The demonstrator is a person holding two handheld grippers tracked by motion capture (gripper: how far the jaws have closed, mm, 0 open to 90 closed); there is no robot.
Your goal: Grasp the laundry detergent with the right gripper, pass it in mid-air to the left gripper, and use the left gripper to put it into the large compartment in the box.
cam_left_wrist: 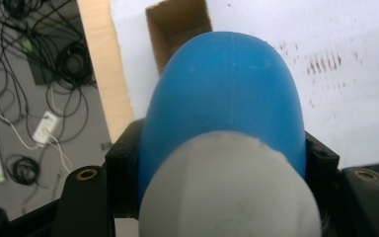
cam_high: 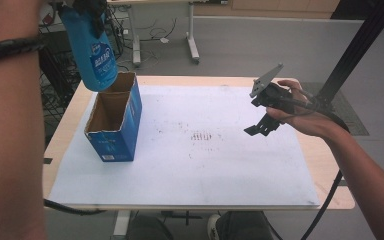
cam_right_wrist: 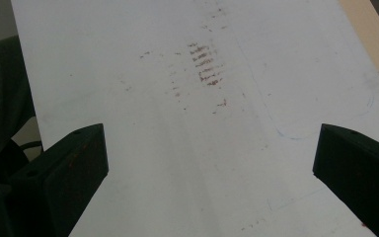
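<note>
A blue bottle [cam_high: 94, 52] with a printed label hangs bottom-down over the back left of the table, just above the far rim of an open blue cardboard box [cam_high: 114, 122]. My left gripper [cam_high: 87, 9] is shut on the bottle's upper part. In the left gripper view the bottle [cam_left_wrist: 222, 84] and its white cap [cam_left_wrist: 229, 192] sit between the jaws of the left gripper [cam_left_wrist: 222, 153], with the box's opening [cam_left_wrist: 177, 24] below. My right gripper [cam_high: 259, 127] hovers over the right side of the white mat [cam_high: 205, 165]. Its jaws stand wide apart, and nothing is between them in the right gripper [cam_right_wrist: 209, 148] view.
The white mat covers most of the wooden table [cam_high: 330, 170] and has reddish-brown smears [cam_high: 202, 136] in its middle. Cables [cam_left_wrist: 39, 64] lie on the floor left of the table. A black frame post [cam_high: 360, 45] rises at the back right.
</note>
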